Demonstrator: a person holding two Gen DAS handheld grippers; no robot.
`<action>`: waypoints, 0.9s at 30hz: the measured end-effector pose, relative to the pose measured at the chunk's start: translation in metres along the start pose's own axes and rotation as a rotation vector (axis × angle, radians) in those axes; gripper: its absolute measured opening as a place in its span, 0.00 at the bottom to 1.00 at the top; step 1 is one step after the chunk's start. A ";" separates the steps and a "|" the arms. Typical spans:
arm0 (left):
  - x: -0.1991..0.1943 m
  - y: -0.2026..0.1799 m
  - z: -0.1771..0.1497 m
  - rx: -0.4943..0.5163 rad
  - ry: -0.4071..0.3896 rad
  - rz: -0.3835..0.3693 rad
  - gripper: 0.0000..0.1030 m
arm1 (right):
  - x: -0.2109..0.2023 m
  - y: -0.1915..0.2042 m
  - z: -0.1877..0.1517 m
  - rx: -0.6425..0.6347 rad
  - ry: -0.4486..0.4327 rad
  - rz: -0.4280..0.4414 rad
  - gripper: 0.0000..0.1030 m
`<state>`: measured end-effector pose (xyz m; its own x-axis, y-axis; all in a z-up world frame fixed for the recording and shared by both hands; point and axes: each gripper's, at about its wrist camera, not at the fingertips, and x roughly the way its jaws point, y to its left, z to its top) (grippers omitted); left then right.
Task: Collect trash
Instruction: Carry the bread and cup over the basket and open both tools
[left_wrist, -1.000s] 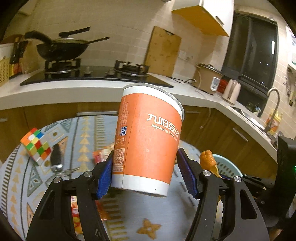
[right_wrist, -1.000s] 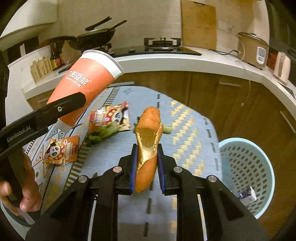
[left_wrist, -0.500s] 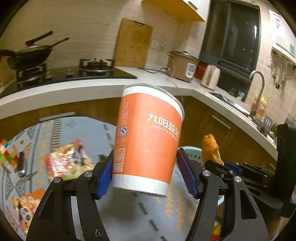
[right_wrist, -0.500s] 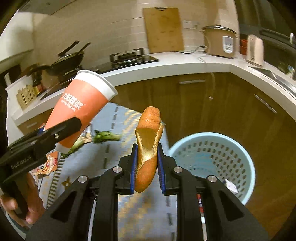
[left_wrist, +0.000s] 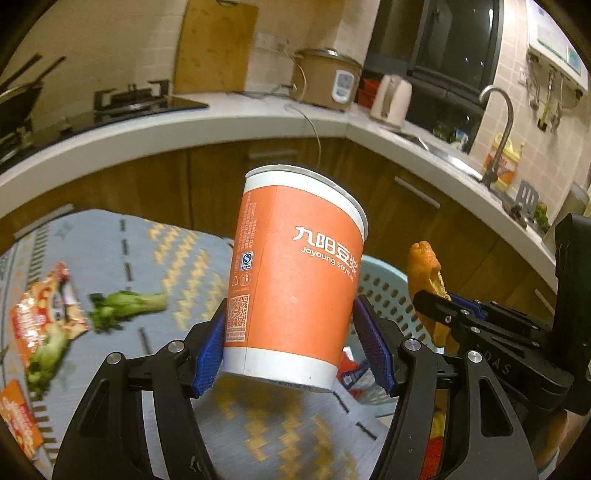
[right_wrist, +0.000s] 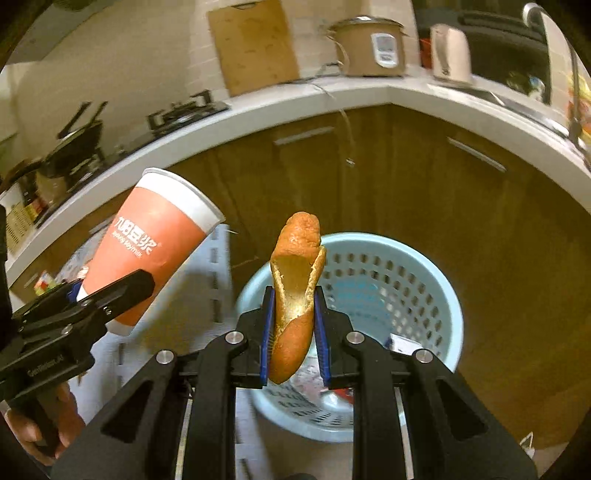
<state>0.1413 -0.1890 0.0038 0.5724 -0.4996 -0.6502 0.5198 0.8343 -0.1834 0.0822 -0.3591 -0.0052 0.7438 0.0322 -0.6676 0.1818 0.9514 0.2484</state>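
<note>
A patterned blue-grey tablecloth (left_wrist: 110, 251) covers the table, carrying a leafy green stalk (left_wrist: 125, 304) beside crumpled snack wrappers (left_wrist: 44, 317).

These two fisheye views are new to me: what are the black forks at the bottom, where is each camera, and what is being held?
The forks are hand-held two-finger grippers, one in each of a person's hands; no robot arm is involved. Each picture comes from a camera mounted on one gripper, looking along its fingers. The left gripper is closed on an orange paper soymilk cup. The right gripper is clamped on a torn bread roll, above a light blue perforated waste basket that already holds some wrappers. Left on the patterned tablecloth are green vegetable scraps and snack wrappers. Behind runs a kitchen counter.
</note>
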 end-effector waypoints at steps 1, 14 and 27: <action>0.005 -0.002 0.001 0.002 0.013 -0.001 0.61 | 0.004 -0.008 -0.001 0.017 0.014 -0.012 0.16; 0.054 -0.018 -0.007 0.001 0.148 -0.046 0.62 | 0.029 -0.052 -0.014 0.126 0.107 -0.070 0.19; 0.038 -0.009 -0.005 -0.034 0.119 -0.058 0.76 | 0.025 -0.054 -0.011 0.157 0.105 -0.043 0.25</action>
<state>0.1548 -0.2144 -0.0233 0.4617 -0.5181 -0.7201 0.5270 0.8132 -0.2472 0.0839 -0.4061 -0.0431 0.6634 0.0319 -0.7476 0.3165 0.8934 0.3189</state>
